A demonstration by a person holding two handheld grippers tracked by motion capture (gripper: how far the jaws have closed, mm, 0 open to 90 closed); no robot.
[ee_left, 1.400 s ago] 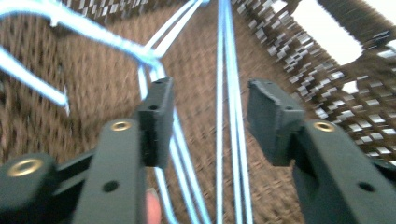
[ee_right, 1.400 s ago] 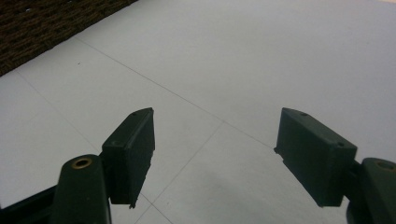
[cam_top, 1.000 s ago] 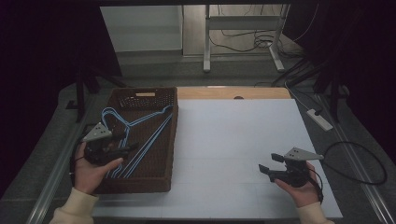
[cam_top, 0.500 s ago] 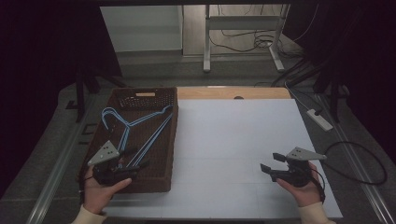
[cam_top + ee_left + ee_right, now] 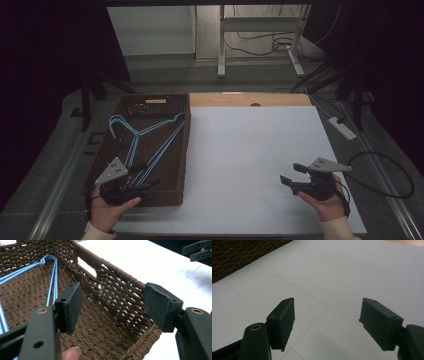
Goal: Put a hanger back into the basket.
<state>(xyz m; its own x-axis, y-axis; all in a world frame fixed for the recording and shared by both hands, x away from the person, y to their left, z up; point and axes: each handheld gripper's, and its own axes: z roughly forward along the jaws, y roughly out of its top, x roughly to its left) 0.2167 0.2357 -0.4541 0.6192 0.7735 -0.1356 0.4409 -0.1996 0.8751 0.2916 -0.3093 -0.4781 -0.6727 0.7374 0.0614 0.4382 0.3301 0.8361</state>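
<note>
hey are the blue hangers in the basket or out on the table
In. The blue hangers lie flat on the floor of the brown woven basket, inside its walls; the left tongs stand open at its near end, holding nothing.

The high view looked forward and down over the white table (image 5: 250,150). The left gripper view sat close inside the wicker basket (image 5: 112,290), which the high view shared at nine o'clock; the right gripper view skimmed the tabletop.

Your black left gripper (image 5: 112,306) opens over a dark brown woven basket (image 5: 120,285) holding light blue hangers (image 5: 145,142); beside your right gripper (image 5: 327,322), the table (image 5: 250,145) looks pale grey-white.
</note>
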